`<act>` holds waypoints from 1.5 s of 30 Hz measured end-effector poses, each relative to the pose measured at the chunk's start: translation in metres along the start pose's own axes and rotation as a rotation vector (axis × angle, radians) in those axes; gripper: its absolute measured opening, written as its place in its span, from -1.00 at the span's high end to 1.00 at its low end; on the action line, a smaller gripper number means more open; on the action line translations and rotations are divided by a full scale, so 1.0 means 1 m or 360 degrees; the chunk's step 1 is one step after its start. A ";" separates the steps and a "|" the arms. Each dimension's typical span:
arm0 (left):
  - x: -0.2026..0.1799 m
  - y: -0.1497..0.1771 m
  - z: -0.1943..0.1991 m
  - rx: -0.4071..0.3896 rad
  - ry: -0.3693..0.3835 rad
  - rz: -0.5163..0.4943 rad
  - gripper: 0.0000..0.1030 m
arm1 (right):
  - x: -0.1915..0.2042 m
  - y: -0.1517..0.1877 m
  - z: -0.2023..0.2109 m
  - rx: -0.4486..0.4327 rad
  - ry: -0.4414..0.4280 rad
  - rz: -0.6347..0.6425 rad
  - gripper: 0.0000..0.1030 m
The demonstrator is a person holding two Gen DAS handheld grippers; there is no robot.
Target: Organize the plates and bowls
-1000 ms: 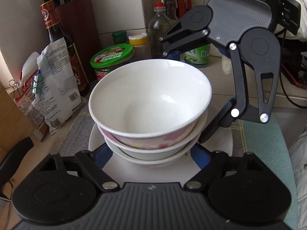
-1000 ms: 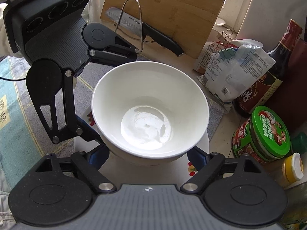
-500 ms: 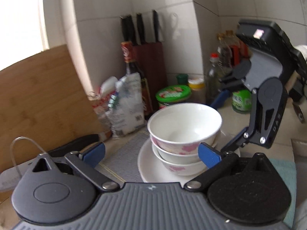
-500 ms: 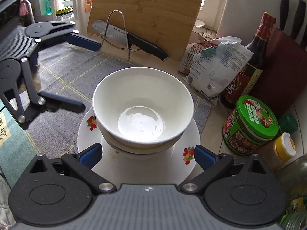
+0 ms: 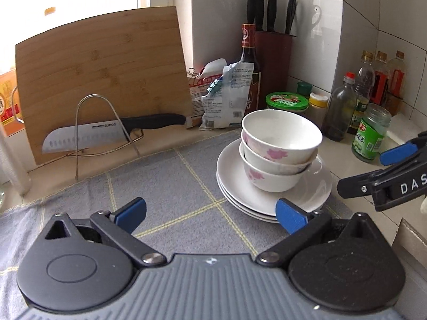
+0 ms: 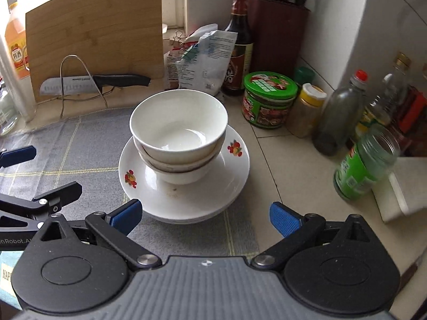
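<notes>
Three nested bowls (image 6: 178, 133), the top one empty, stand on a stack of plates (image 6: 186, 194) at the grey mat's (image 5: 160, 186) right edge on the tabletop (image 6: 288, 165). We see both the left claw (image 5: 210, 212) and the right claw (image 6: 205, 214) spread wide, holding nothing, short of the plates. Bare mat lies left; jars and bottles crowd the right.

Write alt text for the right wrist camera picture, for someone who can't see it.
A stack of white bowls sits on a stack of white plates with small fruit prints, on a grey cloth on a kitchen counter. The right tongs stand open and empty before the plates. Behind are a knife on a wire rack, a cutting board, jars and bottles.
</notes>
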State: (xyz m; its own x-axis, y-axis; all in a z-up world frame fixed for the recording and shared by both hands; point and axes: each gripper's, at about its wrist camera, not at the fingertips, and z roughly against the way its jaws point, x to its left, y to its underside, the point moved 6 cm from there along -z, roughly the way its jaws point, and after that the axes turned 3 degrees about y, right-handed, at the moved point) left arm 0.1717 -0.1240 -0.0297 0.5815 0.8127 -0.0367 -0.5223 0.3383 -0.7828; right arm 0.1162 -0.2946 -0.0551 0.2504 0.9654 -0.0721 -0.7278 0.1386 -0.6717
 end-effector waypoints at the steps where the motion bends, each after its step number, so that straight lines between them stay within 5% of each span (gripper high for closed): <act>1: -0.001 0.001 0.009 -0.0007 0.0007 0.0007 -0.99 | 0.003 0.004 0.007 -0.0012 0.0026 -0.0009 -1.00; 14: -0.007 -0.008 0.064 -0.0025 -0.0038 0.0023 -0.99 | 0.019 0.027 0.070 -0.0149 0.0121 -0.0148 -1.00; 45: -0.008 -0.006 0.075 -0.0025 -0.0044 0.0020 -0.99 | 0.017 0.032 0.084 -0.0189 0.0142 -0.0190 -1.00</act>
State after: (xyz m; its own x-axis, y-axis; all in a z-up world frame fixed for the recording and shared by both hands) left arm 0.1231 -0.0971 0.0221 0.5575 0.8297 -0.0298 -0.5195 0.3206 -0.7921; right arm 0.0436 -0.2555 -0.0162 0.3901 0.9195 -0.0485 -0.6105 0.2189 -0.7611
